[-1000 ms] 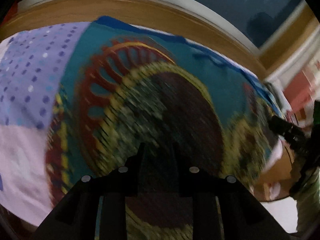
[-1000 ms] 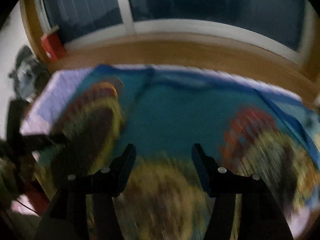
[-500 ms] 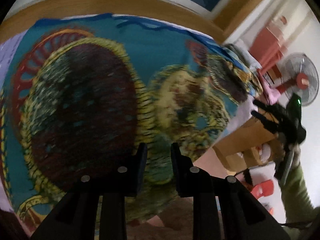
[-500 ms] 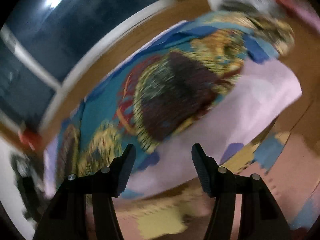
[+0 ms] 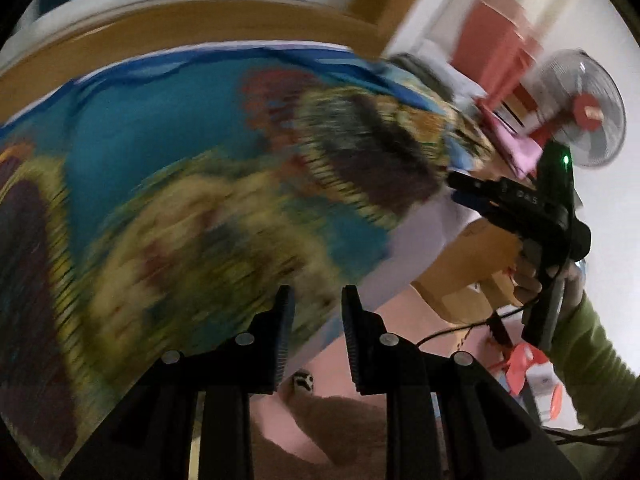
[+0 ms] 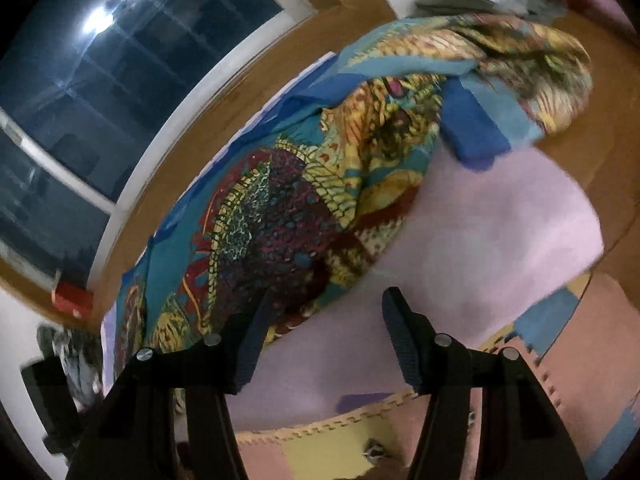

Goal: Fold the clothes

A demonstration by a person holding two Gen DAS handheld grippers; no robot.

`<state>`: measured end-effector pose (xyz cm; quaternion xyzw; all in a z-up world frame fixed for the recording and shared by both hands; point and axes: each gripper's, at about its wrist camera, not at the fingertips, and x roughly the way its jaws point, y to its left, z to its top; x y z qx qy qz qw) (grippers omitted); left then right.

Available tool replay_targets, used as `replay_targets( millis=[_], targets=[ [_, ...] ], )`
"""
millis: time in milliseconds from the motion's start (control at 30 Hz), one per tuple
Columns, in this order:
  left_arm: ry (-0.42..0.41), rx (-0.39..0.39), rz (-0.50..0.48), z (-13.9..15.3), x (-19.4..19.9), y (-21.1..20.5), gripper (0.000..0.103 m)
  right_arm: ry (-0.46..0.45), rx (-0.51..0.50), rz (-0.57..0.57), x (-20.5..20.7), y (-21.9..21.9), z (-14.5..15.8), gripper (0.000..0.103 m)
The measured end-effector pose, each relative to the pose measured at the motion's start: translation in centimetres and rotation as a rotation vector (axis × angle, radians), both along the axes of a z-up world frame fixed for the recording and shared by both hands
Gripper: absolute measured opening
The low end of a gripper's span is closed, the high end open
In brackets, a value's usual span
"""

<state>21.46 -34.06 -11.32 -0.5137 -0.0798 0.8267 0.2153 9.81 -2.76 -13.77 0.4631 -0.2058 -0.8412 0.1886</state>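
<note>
The cloth (image 6: 288, 216), teal with red, yellow and maroon print, is lying spread over a lilac sheet (image 6: 480, 240) on the surface, reaching its far edge along the wooden sill (image 6: 168, 152). Toward the surface's right end the cloth is bunching into a crumpled heap, with a blue band folding over it.

The left gripper (image 5: 316, 304) is hanging over the cloth's near edge with a narrow gap between its fingers and nothing in it. The right gripper (image 6: 324, 308) is hovering over the sheet just beside the cloth's near hem, released, its jaws closing with nothing between them.

In the left wrist view, 1 hand (image 5: 532, 276) in a green sleeve is holding the right gripper near a fan (image 5: 580, 108).
</note>
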Motion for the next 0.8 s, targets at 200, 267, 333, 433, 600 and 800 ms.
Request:
replay_targets(
  millis=[200, 267, 333, 433, 600, 800],
  targets=[
    [0.024, -0.032, -0.099, -1.4, -3.3, 8.4, 0.024, 0.072, 0.107, 0.179, -1.7, -0.4, 1.4, 0.021],
    [0.026, -0.073, -0.115, -2.0, -4.1, 10.5, 0.024, 0.052, 0.154, 0.258, -2.7, -1.3, 1.0, 0.019],
    [0.032, -0.106, -0.127, -2.3, -4.5, 12.0, 0.024, 0.043, 0.186, 0.329, -3.4, -2.2, 0.6, 0.019],
    [0.036, -0.131, -0.135, -2.3, -5.2, 13.5, 0.024, 0.046, 0.198, 0.392, -4.4, -3.1, 0.3, 0.019],
    [0.038, -0.154, -0.129, -2.2, -6.6, 14.1, 0.024, 0.055, 0.16, 0.418, -6.7, -4.7, 0.2, 0.019],
    [0.03, -0.142, -0.078, -2.6, -9.2, 12.3, 0.024, 0.001, 0.088, 0.312, -8.5, -4.0, 0.0, 0.019]
  ],
)
